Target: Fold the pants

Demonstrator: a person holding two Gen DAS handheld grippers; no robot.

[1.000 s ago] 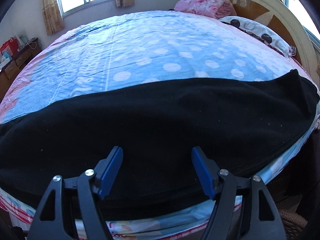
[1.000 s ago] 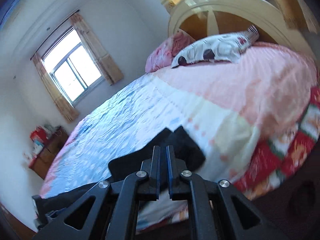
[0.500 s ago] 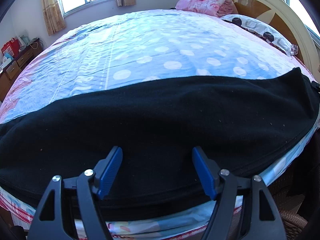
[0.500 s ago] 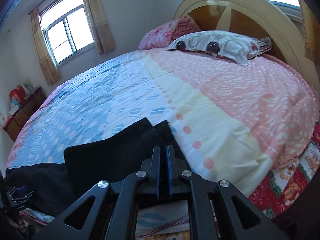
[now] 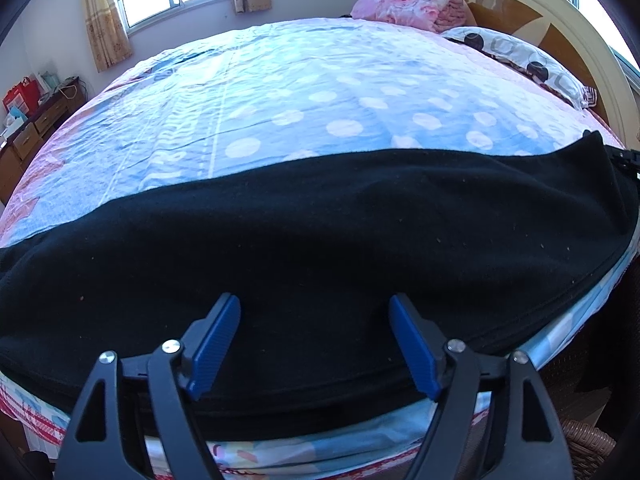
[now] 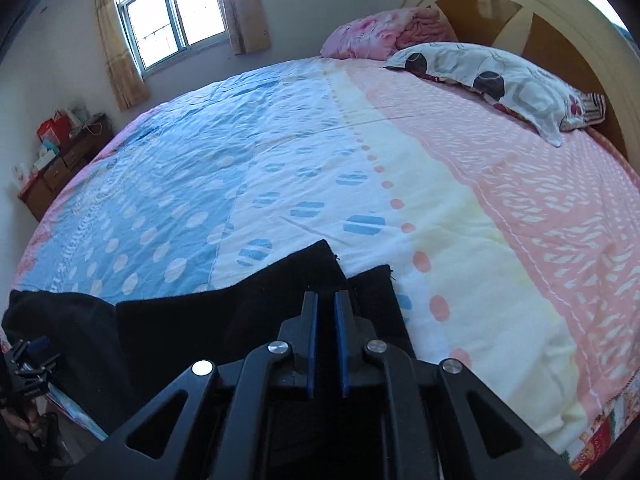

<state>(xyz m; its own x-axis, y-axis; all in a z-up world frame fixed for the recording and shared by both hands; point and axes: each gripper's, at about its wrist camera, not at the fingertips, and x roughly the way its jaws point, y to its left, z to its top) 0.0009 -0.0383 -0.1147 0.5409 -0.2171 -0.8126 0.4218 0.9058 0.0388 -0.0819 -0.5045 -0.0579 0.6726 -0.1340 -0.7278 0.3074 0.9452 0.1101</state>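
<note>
so the black pants [image 5: 320,248] run sideways along the bed's [image 6: 460,216] near edge, left gripper [image 5: 314,344] released, jaws just widening above the middle, right gripper [image 6: 325,344] clenched empty over the leg ends [image 6: 344,284].

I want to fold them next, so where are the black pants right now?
The pants lie flat along the near edge of the bed, stretched side to side under the left gripper; in the right wrist view their leg ends lie by the right gripper.
</note>
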